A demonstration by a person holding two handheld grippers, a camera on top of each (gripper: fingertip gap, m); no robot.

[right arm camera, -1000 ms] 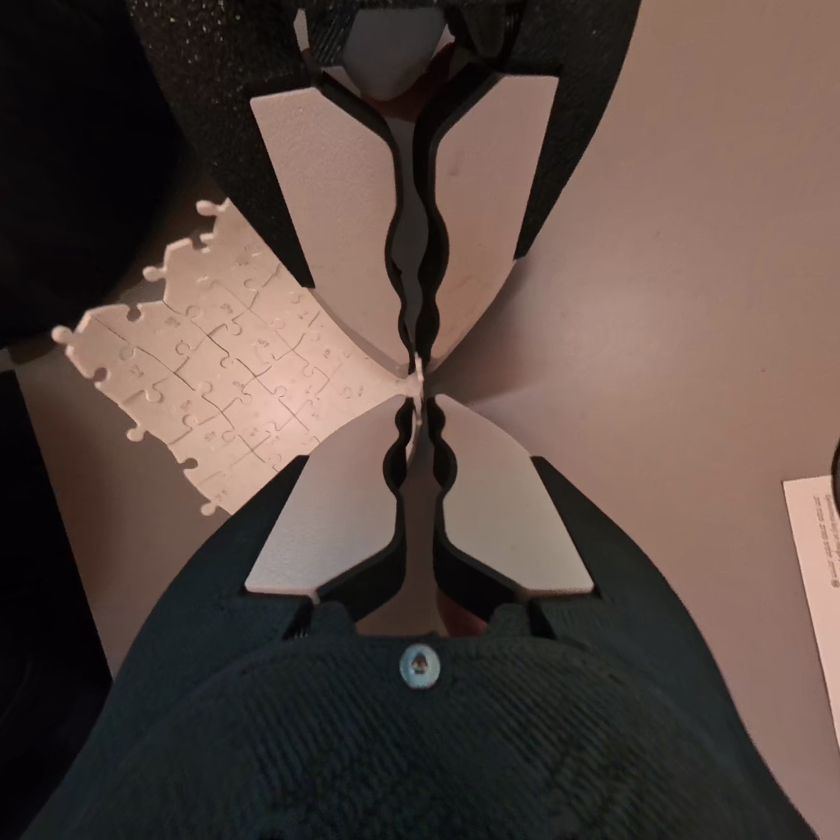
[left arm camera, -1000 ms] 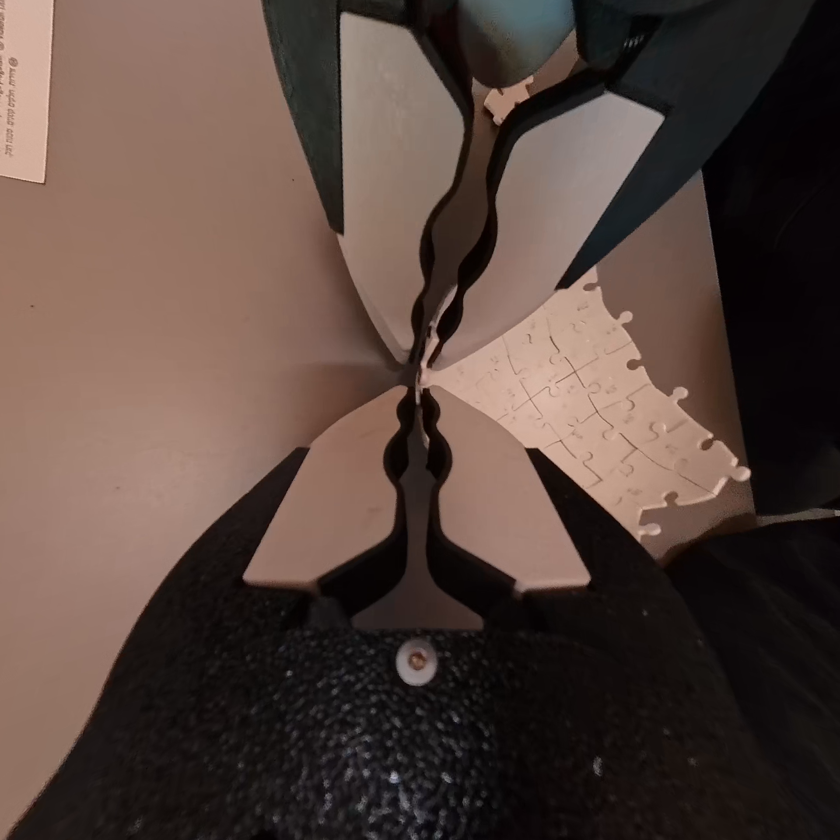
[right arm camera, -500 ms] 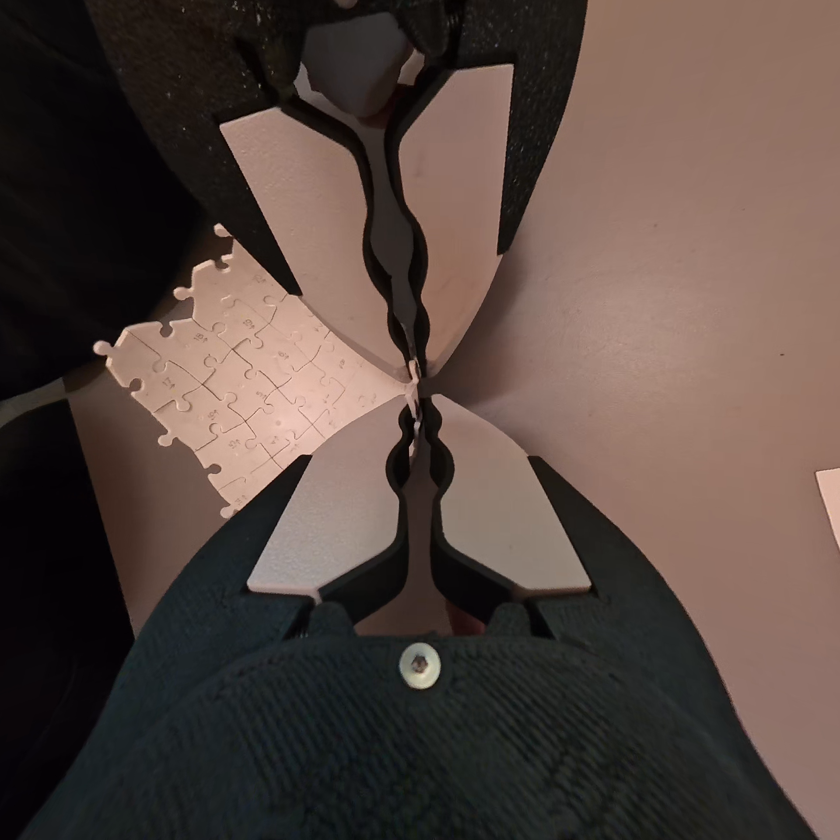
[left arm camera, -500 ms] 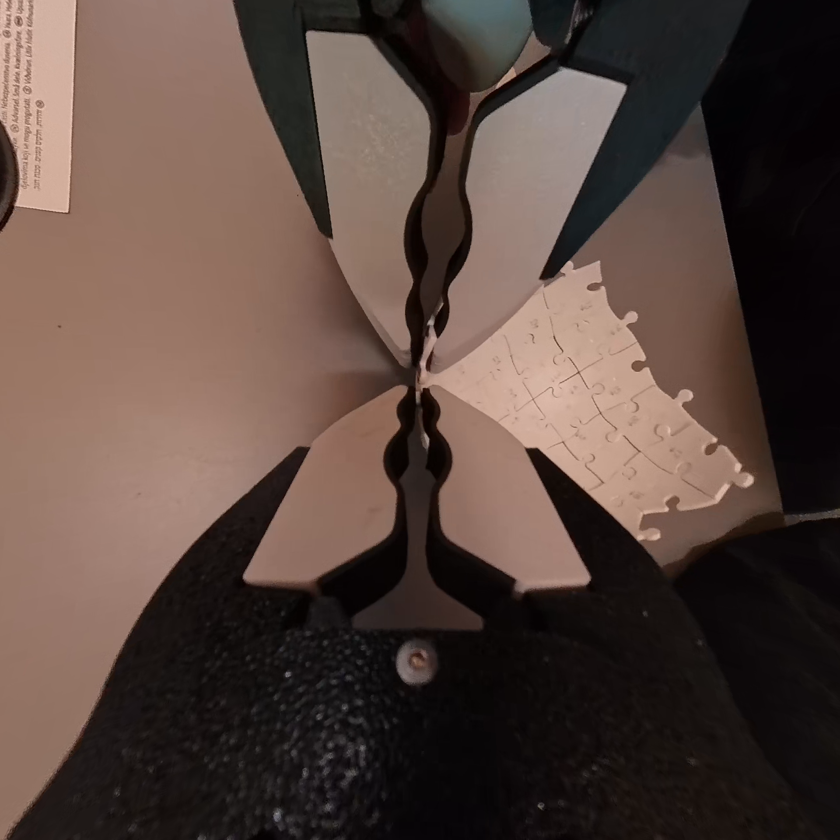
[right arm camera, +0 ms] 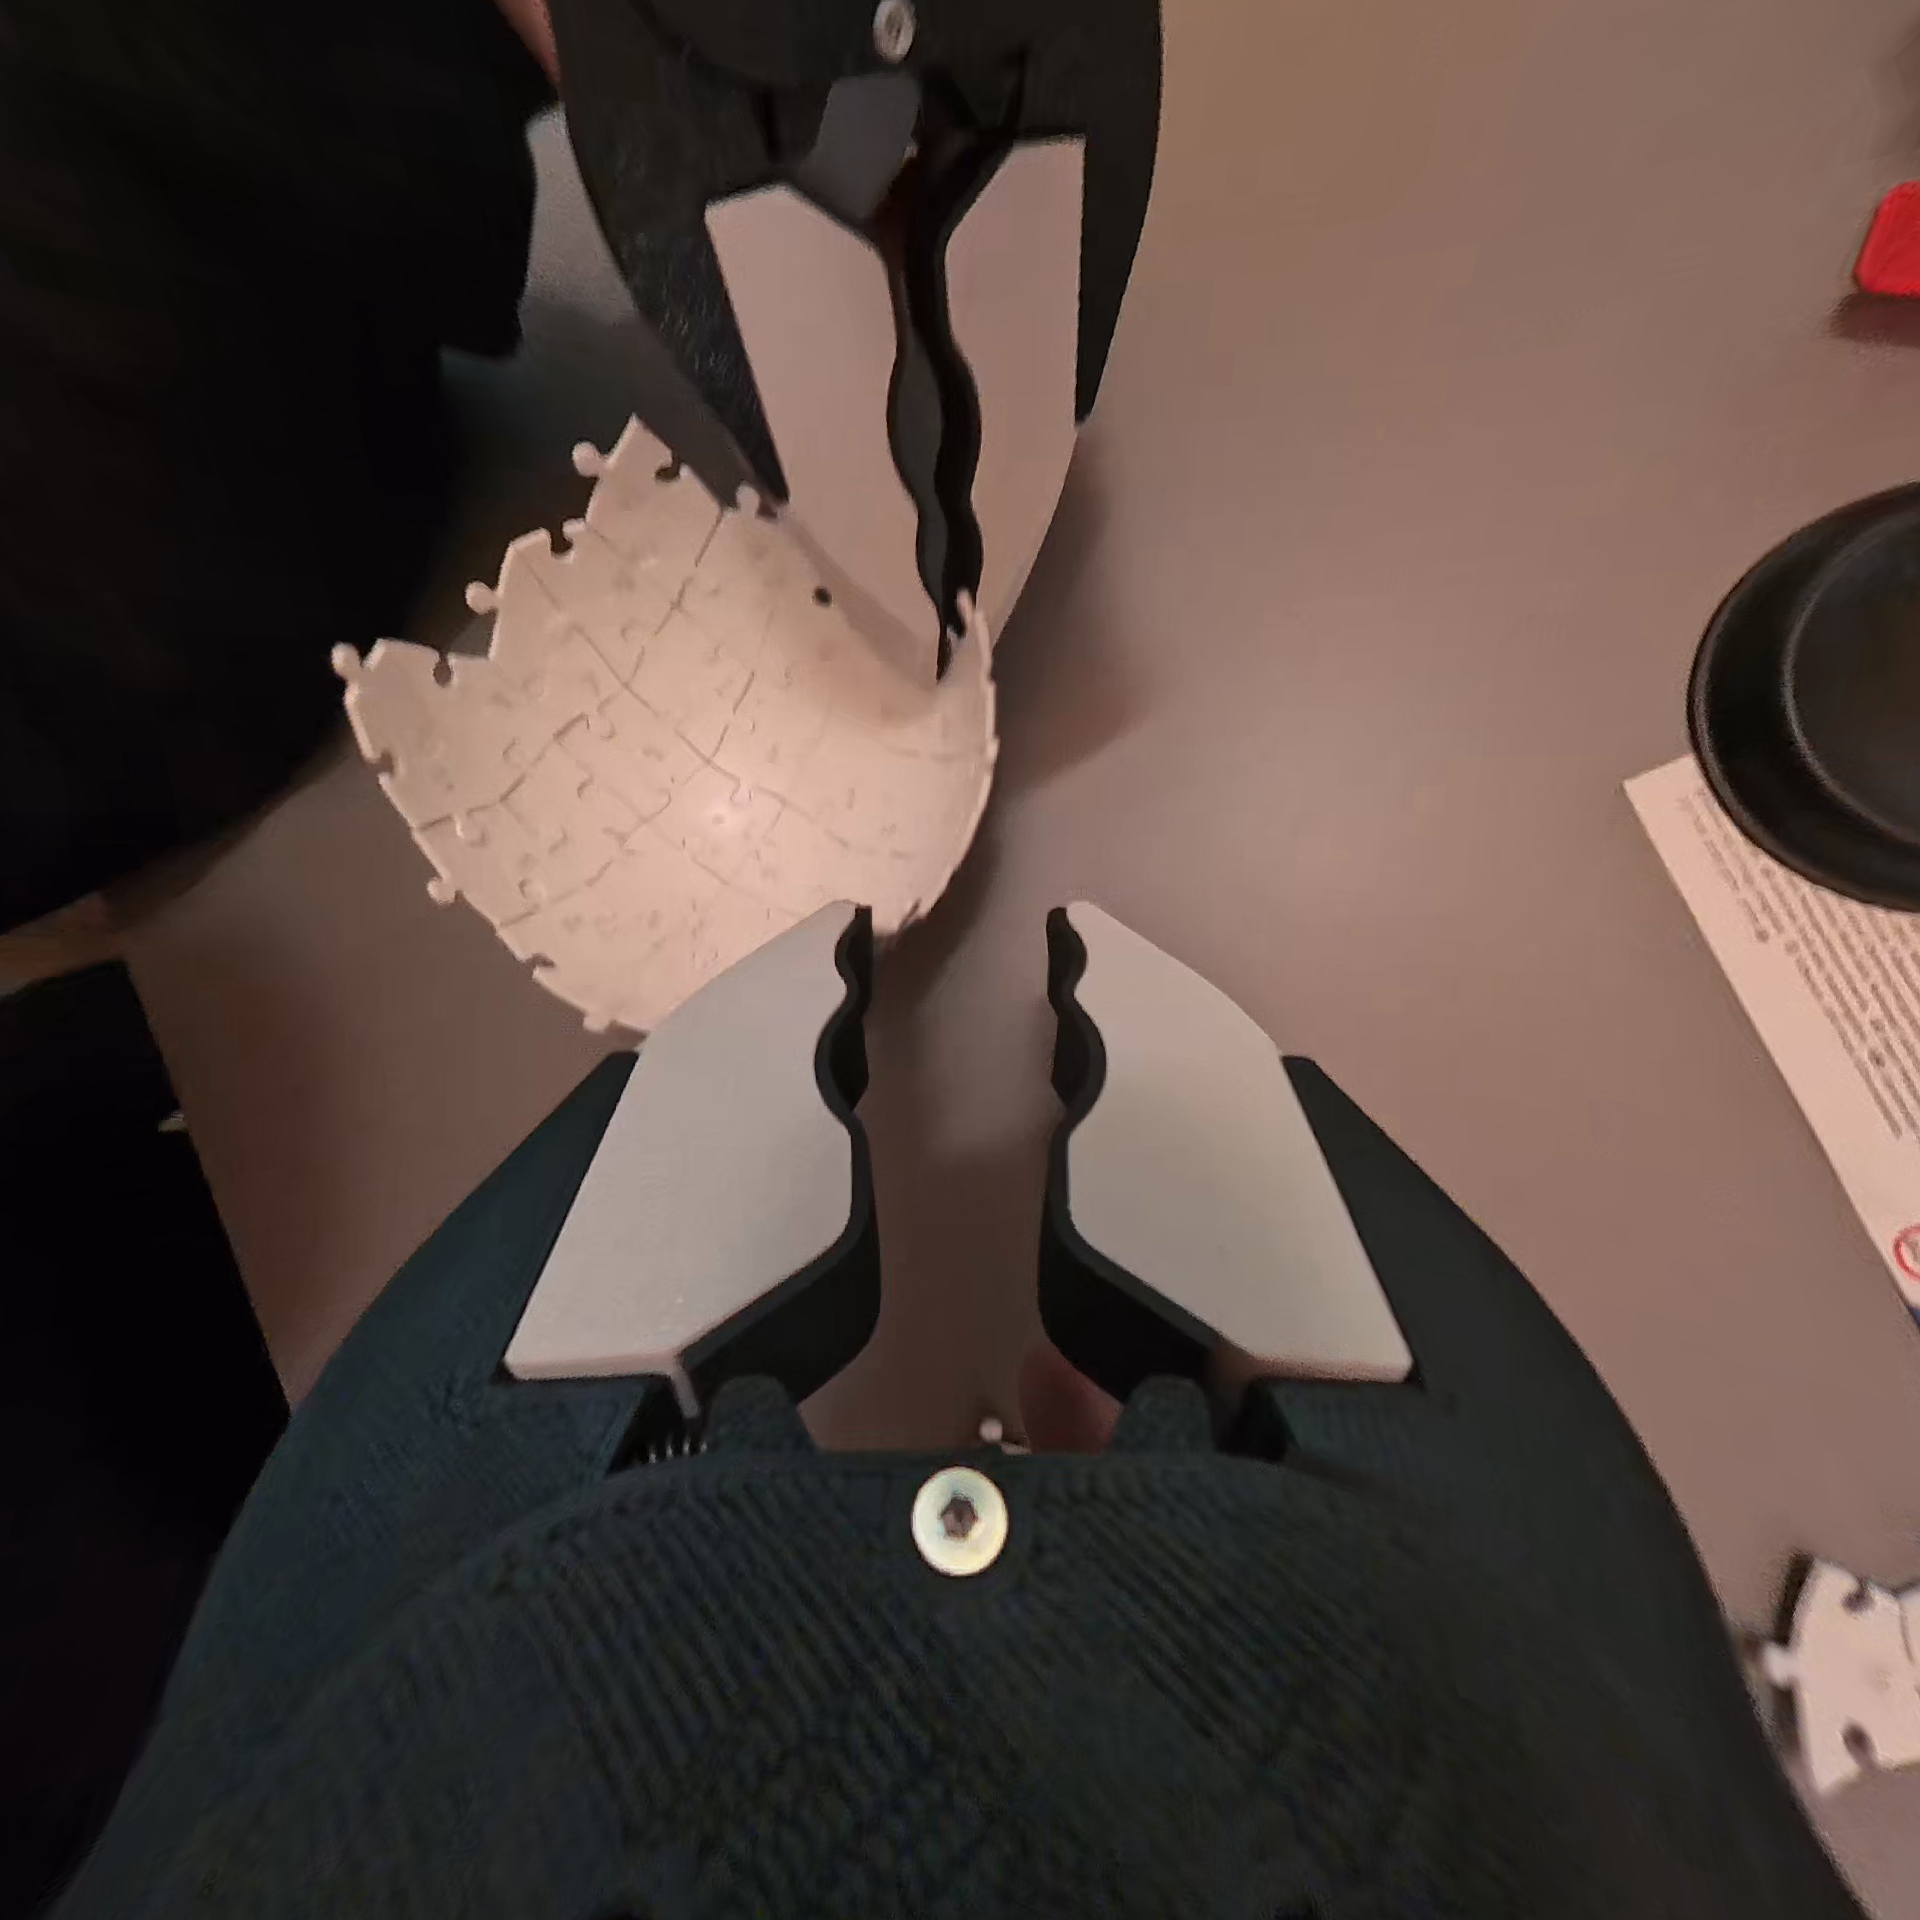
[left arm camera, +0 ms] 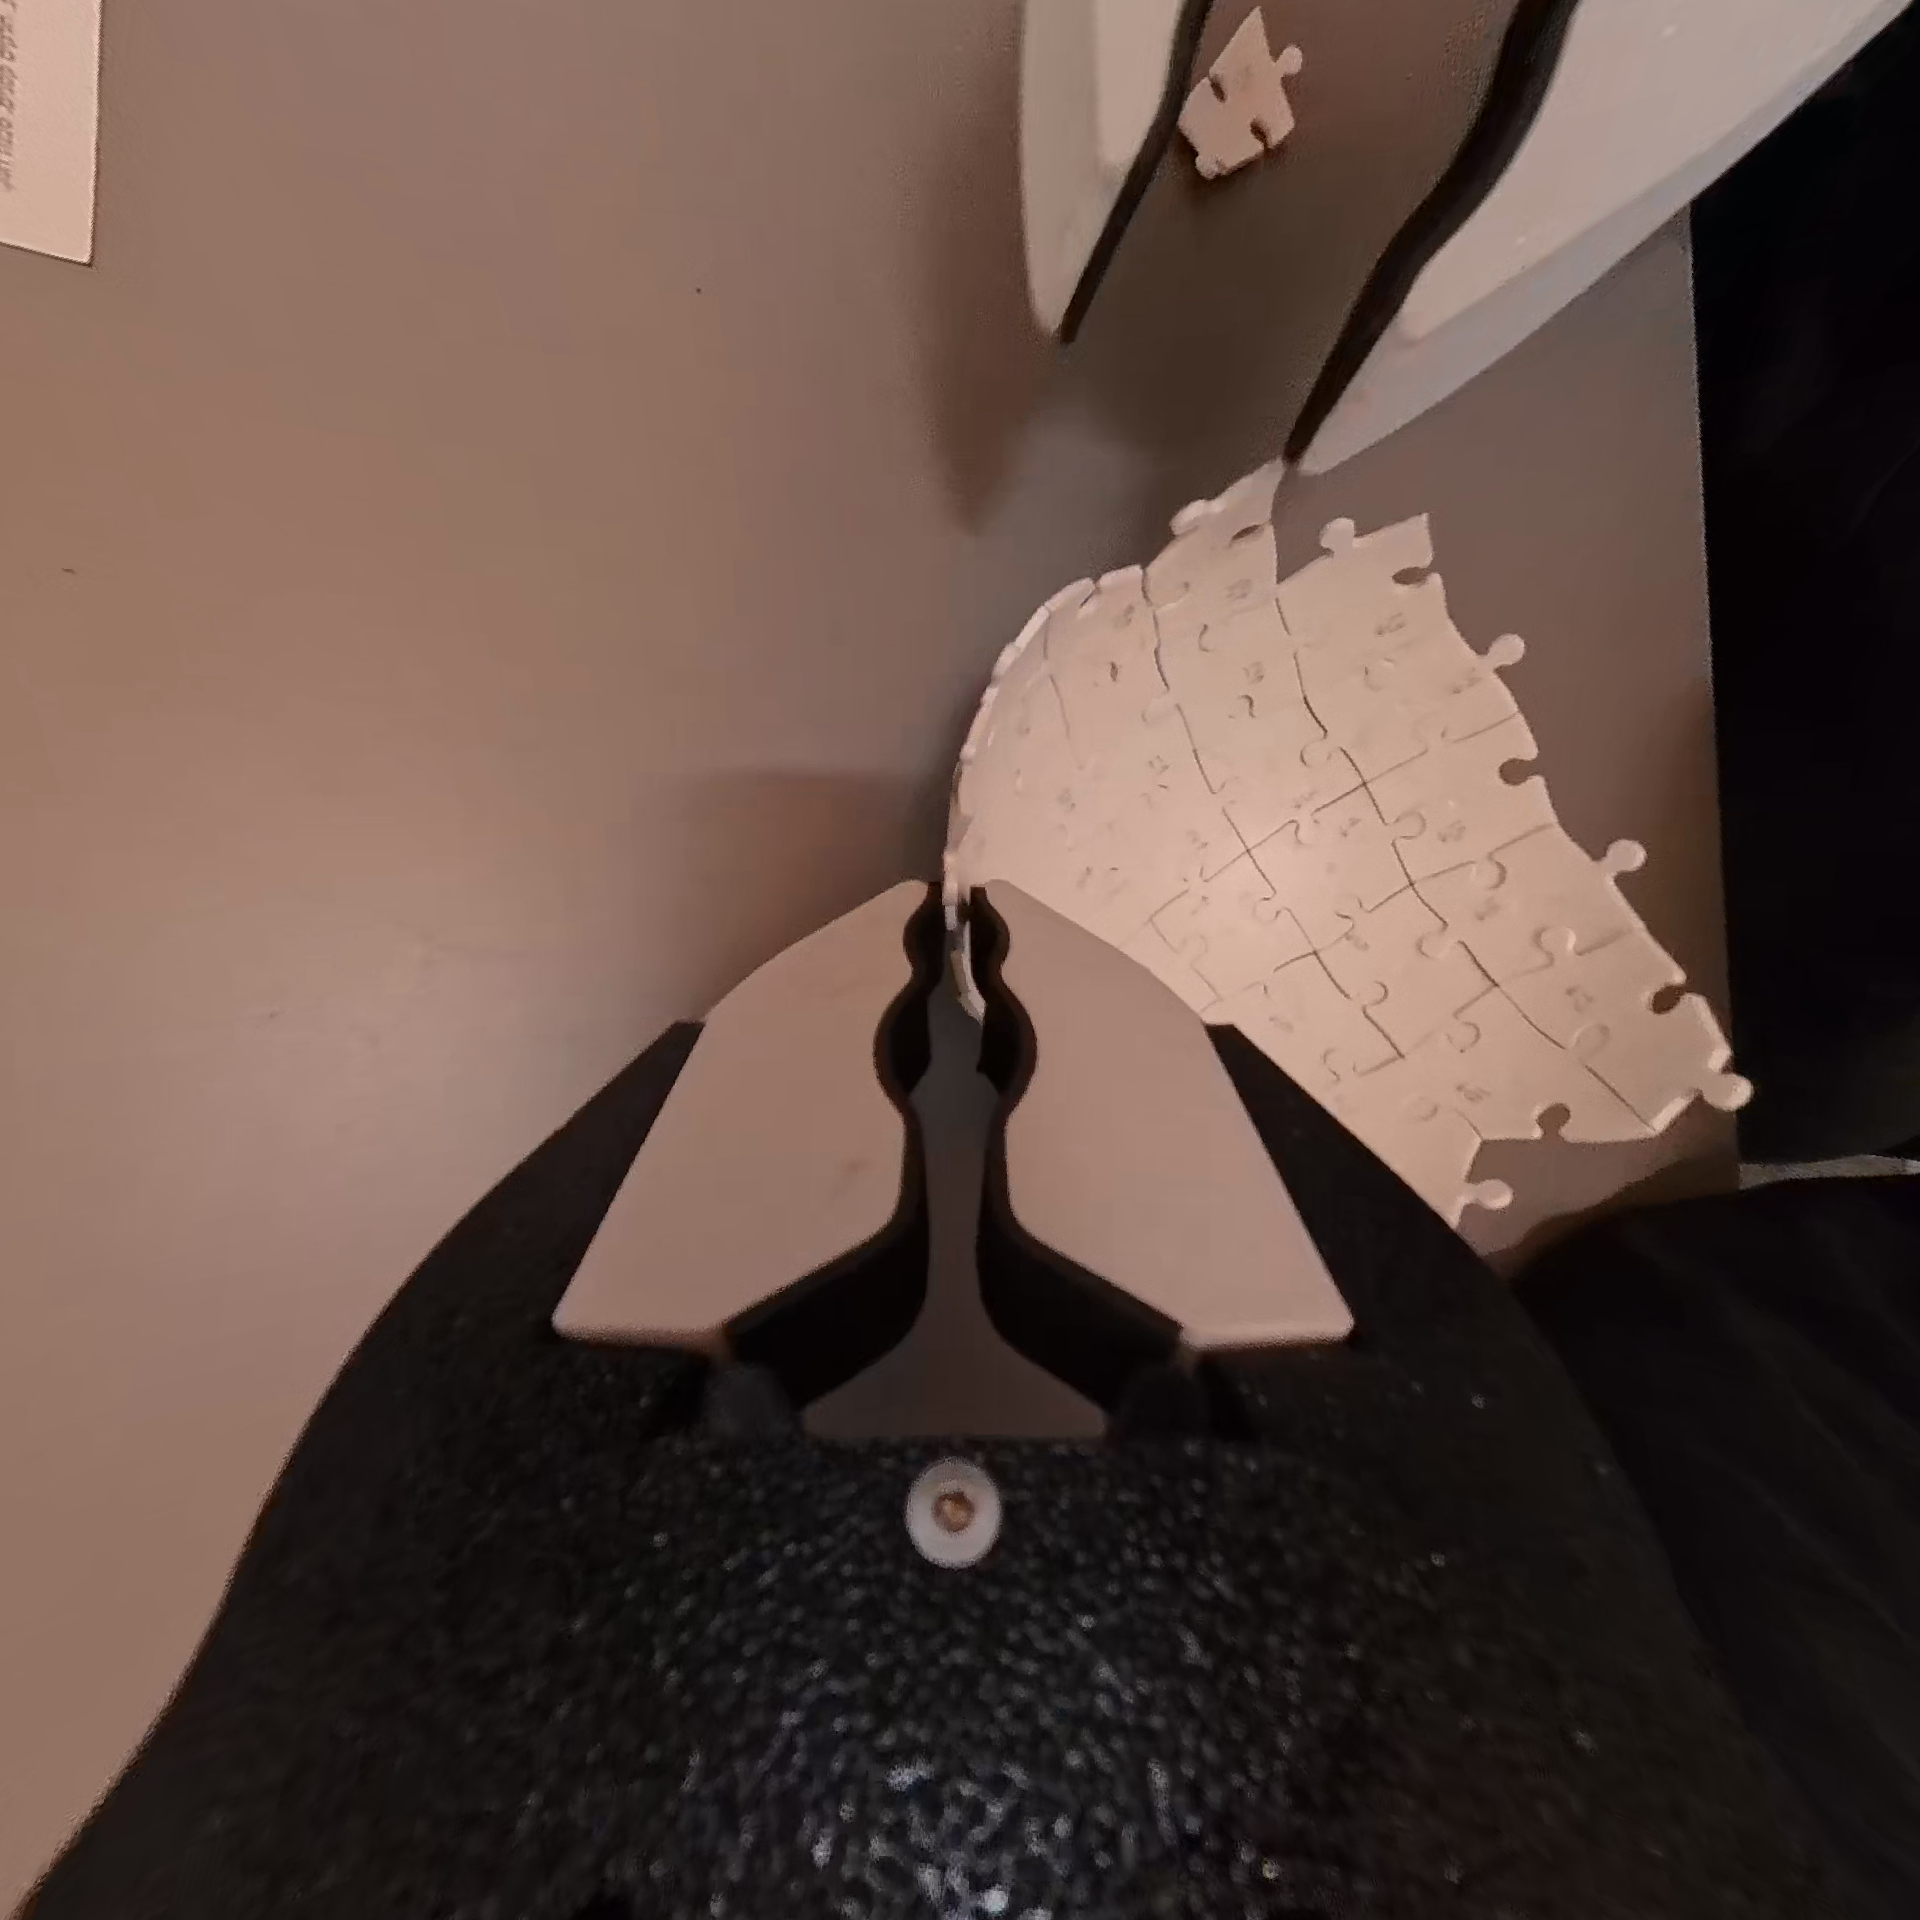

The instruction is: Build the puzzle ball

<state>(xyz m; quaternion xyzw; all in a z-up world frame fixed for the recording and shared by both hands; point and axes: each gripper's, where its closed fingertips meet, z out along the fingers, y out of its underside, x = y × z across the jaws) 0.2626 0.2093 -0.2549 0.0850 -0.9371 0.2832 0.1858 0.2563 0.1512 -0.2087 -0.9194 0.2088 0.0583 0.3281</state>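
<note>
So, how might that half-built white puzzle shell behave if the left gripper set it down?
The curved white puzzle shell would probably rock on its rounded underside. Its interlocked pieces look thin, so it likely flexes or separates if squeezed.

Small embossed marks, apparently numbers, stand on the inner faces of the pieces of the puzzle shell (left arm camera: 1340, 831), right of centre in the left wrist view; too faint to read with confidence. A white paper sheet (right arm camera: 1808, 997) at the right edge of the right wrist view carries rows of small dark print and part of a red round sign at its lower end. The same kind of sheet (left arm camera: 47, 125) shows at the upper left of the left wrist view, with one line of print along its edge.
</note>
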